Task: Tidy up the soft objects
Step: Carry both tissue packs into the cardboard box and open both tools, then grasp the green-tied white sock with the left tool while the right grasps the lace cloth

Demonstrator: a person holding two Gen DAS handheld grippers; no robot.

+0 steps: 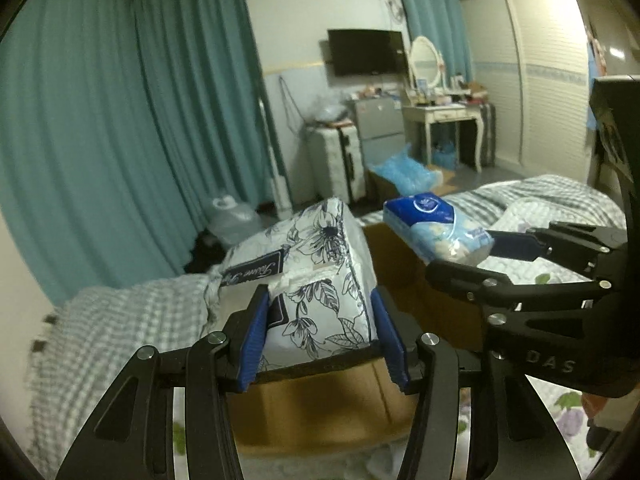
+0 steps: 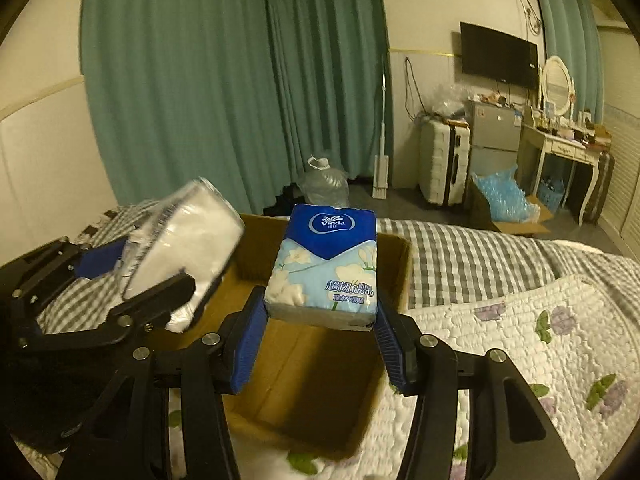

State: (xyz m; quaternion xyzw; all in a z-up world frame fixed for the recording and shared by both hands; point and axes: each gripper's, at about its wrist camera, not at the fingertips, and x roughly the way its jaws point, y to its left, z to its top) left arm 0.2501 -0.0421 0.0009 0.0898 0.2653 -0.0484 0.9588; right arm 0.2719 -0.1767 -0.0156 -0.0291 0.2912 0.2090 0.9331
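My left gripper [image 1: 320,336] is shut on a white tissue pack with a dark floral print [image 1: 320,280] and holds it above an open cardboard box [image 1: 320,408] on the bed. In the right wrist view this pack [image 2: 184,248] shows its white underside, tilted, over the box's left side. My right gripper [image 2: 320,332] is shut on a blue Vinda tissue pack [image 2: 326,268] and holds it above the box [image 2: 304,380]. That pack also shows in the left wrist view [image 1: 436,224], held by the right gripper [image 1: 480,252] from the right.
The box rests on a bed with a grey checked blanket [image 2: 460,260] and a white floral quilt [image 2: 520,352]. Beyond the bed are teal curtains [image 2: 240,80], a water jug [image 2: 324,182], a suitcase [image 2: 444,160] and a dressing table [image 2: 568,152].
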